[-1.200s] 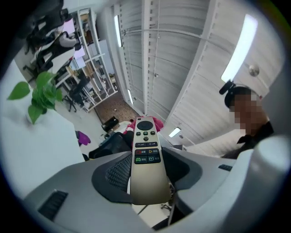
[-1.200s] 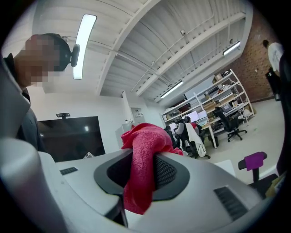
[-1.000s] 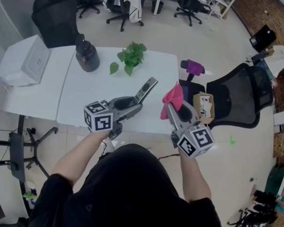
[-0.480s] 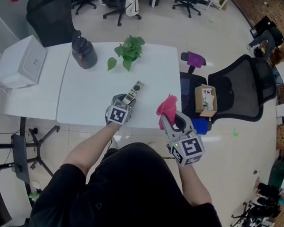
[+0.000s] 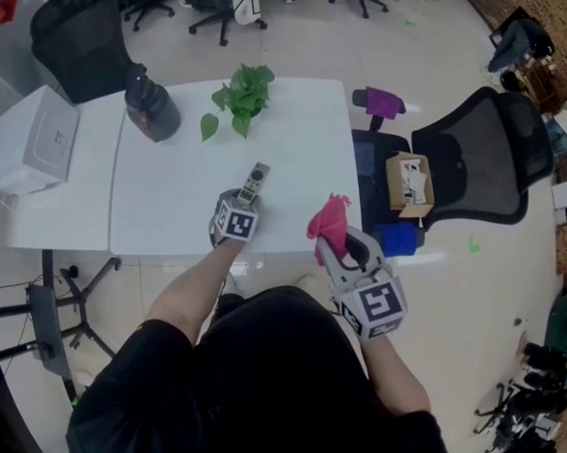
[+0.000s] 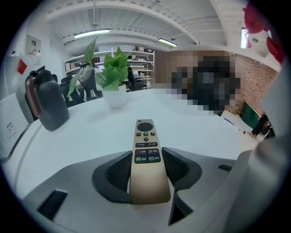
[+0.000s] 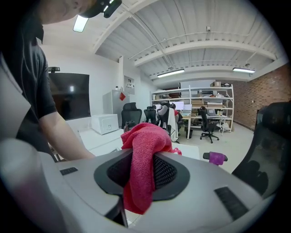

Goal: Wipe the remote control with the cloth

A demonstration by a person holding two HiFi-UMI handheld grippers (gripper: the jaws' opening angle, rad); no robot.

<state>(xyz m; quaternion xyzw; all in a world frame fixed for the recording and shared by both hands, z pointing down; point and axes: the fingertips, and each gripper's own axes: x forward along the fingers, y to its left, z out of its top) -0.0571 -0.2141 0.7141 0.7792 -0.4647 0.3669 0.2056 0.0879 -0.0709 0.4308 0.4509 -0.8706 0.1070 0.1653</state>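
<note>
Table (image 5: pixel 172 202) | 1 remote (image 6: pixel 145 132), L gripper (image 6: pixel 146 159) | 1 cloth (image 7: pixel 146 136), R gripper (image 7: pixel 142 161)

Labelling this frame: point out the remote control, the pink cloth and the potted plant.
remote control (image 6: pixel 146 159), left gripper view, on its button face.
pink cloth (image 7: pixel 143 148), right gripper view, on its bunched upper fold.
potted plant (image 5: pixel 241 90), head view, on its leaves.

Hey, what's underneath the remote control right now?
The white table lies below the remote control, whose rear sits between the jaws of the left gripper. The remote covers the spot beneath, so whether it touches the table is unseen.
</note>
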